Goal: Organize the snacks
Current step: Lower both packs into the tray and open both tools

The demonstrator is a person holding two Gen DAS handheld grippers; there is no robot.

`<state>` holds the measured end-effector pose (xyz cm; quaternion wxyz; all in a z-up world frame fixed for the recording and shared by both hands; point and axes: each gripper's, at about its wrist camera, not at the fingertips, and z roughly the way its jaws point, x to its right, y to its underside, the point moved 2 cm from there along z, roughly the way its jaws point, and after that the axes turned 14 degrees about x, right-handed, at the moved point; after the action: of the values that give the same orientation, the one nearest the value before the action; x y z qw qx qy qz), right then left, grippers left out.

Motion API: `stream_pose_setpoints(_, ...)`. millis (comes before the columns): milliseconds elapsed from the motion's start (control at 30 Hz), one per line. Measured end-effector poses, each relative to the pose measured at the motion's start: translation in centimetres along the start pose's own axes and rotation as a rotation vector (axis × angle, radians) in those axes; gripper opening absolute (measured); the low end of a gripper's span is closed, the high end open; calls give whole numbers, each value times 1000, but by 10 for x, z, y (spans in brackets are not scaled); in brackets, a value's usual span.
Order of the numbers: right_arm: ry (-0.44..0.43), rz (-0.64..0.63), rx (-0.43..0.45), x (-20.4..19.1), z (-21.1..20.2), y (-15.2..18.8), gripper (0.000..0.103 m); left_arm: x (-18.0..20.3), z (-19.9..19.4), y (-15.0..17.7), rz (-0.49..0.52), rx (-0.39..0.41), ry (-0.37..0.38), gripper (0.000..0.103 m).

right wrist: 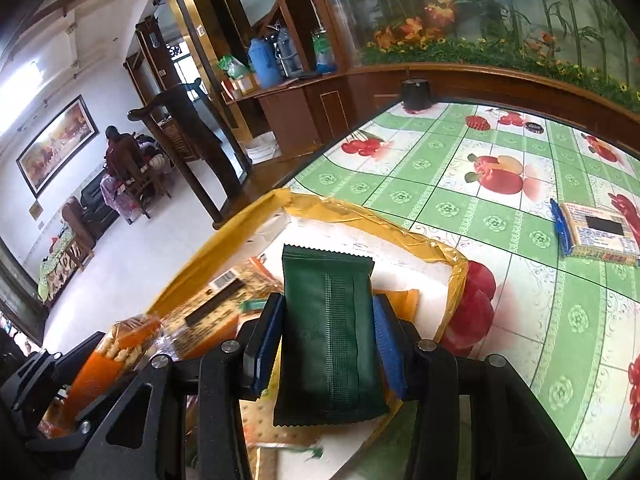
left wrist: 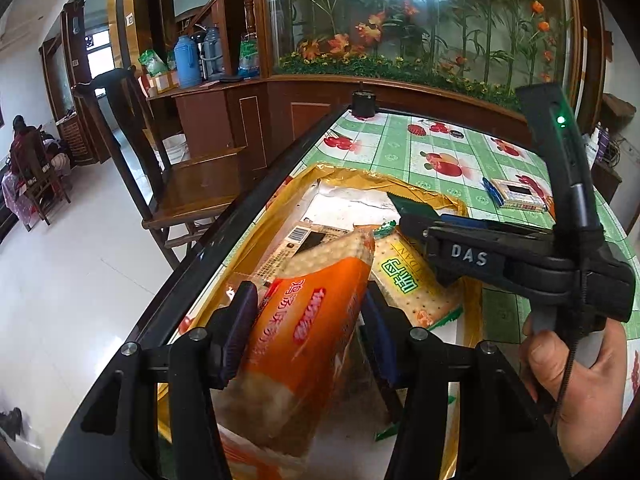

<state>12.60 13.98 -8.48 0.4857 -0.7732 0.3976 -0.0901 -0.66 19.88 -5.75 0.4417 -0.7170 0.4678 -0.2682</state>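
Observation:
My left gripper (left wrist: 306,320) is shut on an orange cracker pack (left wrist: 308,332) and holds it over the yellow-taped box (left wrist: 352,178). A yellow-green cracker pack (left wrist: 416,280) lies in the box beside it. My right gripper (right wrist: 326,332) is shut on a dark green snack packet (right wrist: 328,340) above the same box (right wrist: 456,264); it shows in the left wrist view (left wrist: 472,248) to the right of the orange pack. Another orange cracker pack with a barcode (right wrist: 216,304) lies in the box. A snack box with a blue edge (right wrist: 596,232) lies on the table, also in the left wrist view (left wrist: 516,194).
The table carries a green and white fruit-print cloth (right wrist: 480,160). A small black pot (right wrist: 416,94) stands at its far edge. A wooden chair (left wrist: 176,184) stands left of the table. A wooden cabinet with a flower display (left wrist: 400,40) runs behind.

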Motion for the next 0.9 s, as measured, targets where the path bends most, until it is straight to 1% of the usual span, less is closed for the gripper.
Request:
stream_pose_setpoints(133, -1, 1, -15, 3, 8, 1, 48, 4, 6, -1, 13, -3, -9, 52)
stream_pose_setpoints(233, -2, 14, -3, 6, 6, 1, 51, 6, 12, -2, 31, -13, -25, 52)
stream_pose_setpoints(300, -9, 24, 2, 7, 3, 0, 54, 5, 14, -3, 24, -17, -44, 52)
stream_pose_setpoints(333, -14, 28, 7, 8, 1, -1, 58, 5, 16, -4, 19, -21, -45, 55)
stream_pose_setpoints(367, -13, 27, 14, 9, -2, -2, 61, 5, 17, -4, 14, -29, -42, 61)
stream_pose_setpoints(400, -12, 26, 17, 10, -4, -3, 66, 5, 18, -4, 9, -33, -39, 63)
stream_pose_setpoints(433, -16, 29, 23, 10, -6, -4, 68, 5, 18, -5, 5, -35, -39, 67)
stream_pose_setpoints(533, -22, 37, 40, 12, -18, -6, 68, 5, 16, -6, -7, -42, -39, 75)
stream_pose_setpoints(633, -19, 45, 59, 15, -30, -8, 68, 7, 12, -8, -9, -35, -41, 79)
stream_pose_setpoints(800, -10, 62, 80, 24, -53, -6, 68, 9, 1, -14, -5, -11, -42, 79)
stream_pose_setpoints(900, -2, 72, 95, 29, -69, -3, 68, 12, -7, -17, 1, 8, -39, 82)
